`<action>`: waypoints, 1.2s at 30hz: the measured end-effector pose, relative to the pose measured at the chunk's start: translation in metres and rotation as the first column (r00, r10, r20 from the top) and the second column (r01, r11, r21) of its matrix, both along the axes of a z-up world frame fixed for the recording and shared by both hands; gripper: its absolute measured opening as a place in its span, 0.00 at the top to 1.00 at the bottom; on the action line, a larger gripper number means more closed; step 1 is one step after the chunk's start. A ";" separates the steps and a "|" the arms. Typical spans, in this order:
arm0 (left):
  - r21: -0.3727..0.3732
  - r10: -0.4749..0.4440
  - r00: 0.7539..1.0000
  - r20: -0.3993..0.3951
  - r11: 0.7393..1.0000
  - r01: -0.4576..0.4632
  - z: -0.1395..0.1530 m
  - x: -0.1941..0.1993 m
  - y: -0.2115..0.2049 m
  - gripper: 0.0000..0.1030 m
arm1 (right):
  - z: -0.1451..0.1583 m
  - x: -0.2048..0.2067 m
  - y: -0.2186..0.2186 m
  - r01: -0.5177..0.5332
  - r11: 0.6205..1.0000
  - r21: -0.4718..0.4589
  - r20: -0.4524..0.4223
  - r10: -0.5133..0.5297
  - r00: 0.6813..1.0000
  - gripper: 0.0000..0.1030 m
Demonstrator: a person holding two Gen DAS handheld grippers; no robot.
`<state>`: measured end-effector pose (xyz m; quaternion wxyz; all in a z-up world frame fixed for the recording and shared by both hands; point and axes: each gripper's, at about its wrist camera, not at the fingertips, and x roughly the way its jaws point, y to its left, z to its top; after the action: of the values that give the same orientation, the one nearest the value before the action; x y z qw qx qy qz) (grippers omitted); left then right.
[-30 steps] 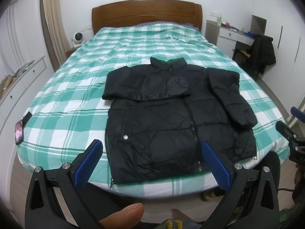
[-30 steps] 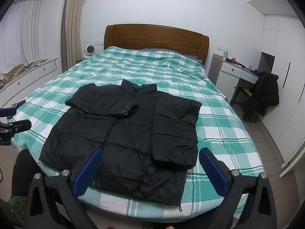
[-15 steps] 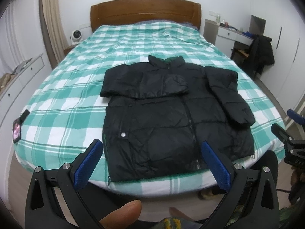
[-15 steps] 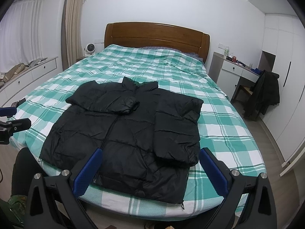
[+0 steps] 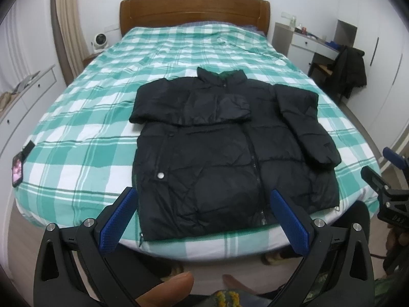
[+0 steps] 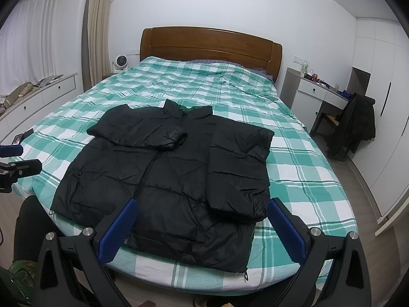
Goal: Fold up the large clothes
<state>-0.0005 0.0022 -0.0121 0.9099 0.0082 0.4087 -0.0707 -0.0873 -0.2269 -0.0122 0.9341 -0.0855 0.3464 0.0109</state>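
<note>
A: Status, left to right?

B: Phone (image 5: 18,168) is seen at the left edge of the bed (image 5: 76,117), well apart from the jacket (image 5: 225,153). The jacket is laid flat, front up, near the foot edge, collar pointed toward the headboard (image 5: 194,10).

A: Sleeves?

B: The left sleeve (image 5: 189,107) is already folded across the chest, cuff near the zip line. The right sleeve (image 5: 306,122) is laid down along the right side of the body, cuff short of the hem. Whether that counts as folded cannot be told; it is judged half done.

A: Tongs?

B: The left gripper (image 5: 202,220) is held spread wide above the hem, nothing pinched, no cloth touched. The right gripper (image 6: 202,227) is likewise spread wide and empty, hovering over the near hem.

A: Anything else in play?

B: A chair with a dark garment (image 6: 358,125) is seen at the right by the desk (image 6: 322,92); not touched.

A: Remaining work?

B: Estimated early-to-mid. The body has not been folded: hem is flat at the foot edge. Right sleeve probably needs to be brought across, then hem is to be lifted toward the collar.

A: Risks?

B: Puffy fill is expected to spring back; the folded sleeve could be shifted when the hem is lifted.
</note>
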 end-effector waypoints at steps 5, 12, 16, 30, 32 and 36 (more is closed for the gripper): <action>0.000 -0.008 1.000 0.001 1.000 0.008 -0.001 0.000 -0.002 0.00 | -0.002 0.002 -0.002 0.003 1.000 0.003 -0.005 -0.003 1.000 0.00; 0.000 -0.009 1.000 -0.015 1.000 0.009 -0.002 0.003 -0.003 0.00 | -0.004 0.003 -0.002 0.005 1.000 0.002 -0.009 -0.005 1.000 0.00; 0.000 -0.010 1.000 -0.008 1.000 0.010 -0.002 0.003 -0.003 0.00 | -0.005 0.003 -0.002 0.004 1.000 0.002 -0.006 -0.004 1.000 0.00; 0.011 0.000 1.000 -0.002 1.000 0.000 -0.005 0.004 -0.001 0.00 | -0.008 0.006 -0.008 0.028 0.999 0.023 -0.010 -0.028 1.000 0.00; 0.014 0.000 1.000 -0.006 1.000 0.000 -0.007 0.004 0.000 0.00 | -0.008 0.005 -0.009 0.031 0.999 0.027 -0.009 -0.031 0.999 0.00; 0.014 0.002 1.000 -0.008 1.000 -0.002 -0.007 0.005 0.000 0.00 | -0.009 0.006 -0.009 0.027 0.999 0.026 -0.014 -0.027 1.000 0.00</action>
<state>0.0044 0.0022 -0.0195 0.9083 0.0140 0.4128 -0.0670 -0.0816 -0.2359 -0.0211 0.9328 -0.0683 0.3538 0.0036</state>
